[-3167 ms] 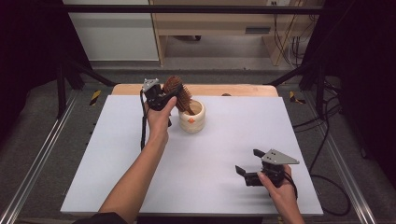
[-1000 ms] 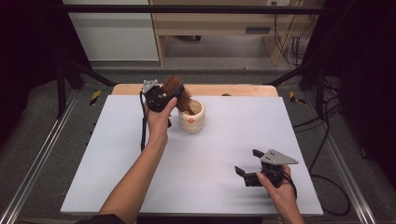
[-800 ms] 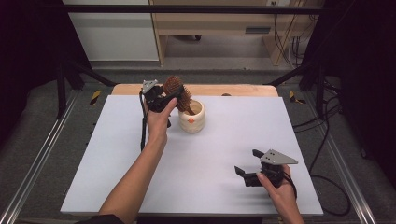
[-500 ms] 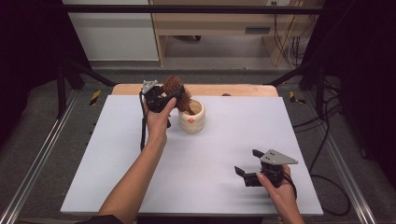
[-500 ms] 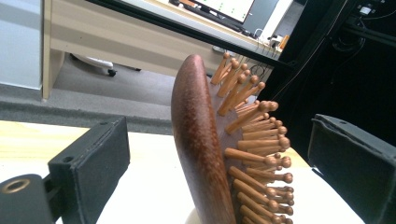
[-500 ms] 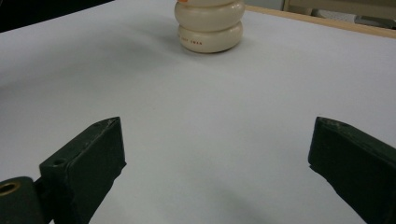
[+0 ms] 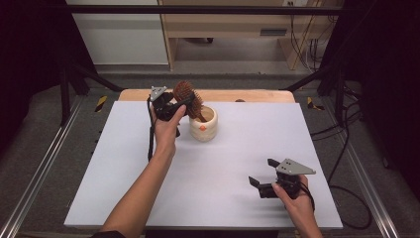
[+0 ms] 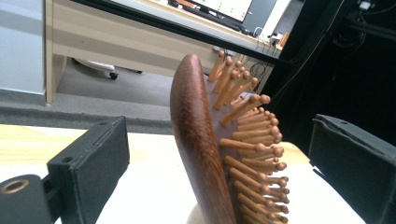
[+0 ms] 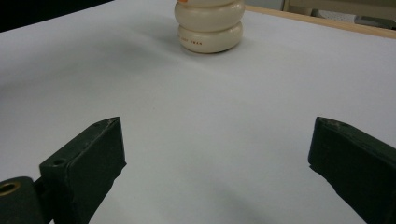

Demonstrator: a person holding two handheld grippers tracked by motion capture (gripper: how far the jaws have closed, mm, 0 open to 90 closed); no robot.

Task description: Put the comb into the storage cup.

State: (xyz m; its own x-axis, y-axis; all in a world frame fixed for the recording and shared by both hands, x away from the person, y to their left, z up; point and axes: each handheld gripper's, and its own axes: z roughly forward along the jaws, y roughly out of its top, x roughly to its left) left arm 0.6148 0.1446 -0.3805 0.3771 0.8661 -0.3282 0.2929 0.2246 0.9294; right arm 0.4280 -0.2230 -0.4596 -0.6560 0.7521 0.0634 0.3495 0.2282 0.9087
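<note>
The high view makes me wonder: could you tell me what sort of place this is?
Most likely a lab recording station: a white table inside a metal rail frame, loose cables on the grey floor, and a wooden desk behind it.

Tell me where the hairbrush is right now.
In the high view, the hairbrush stands handle-down in the cream cup at the table's far left-centre, its head between the open left gripper jaws.

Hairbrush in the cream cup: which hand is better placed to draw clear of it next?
Left. The left tool has just been opening around the hairbrush, which stands in the cup. The right tool sits open, far off.
</note>
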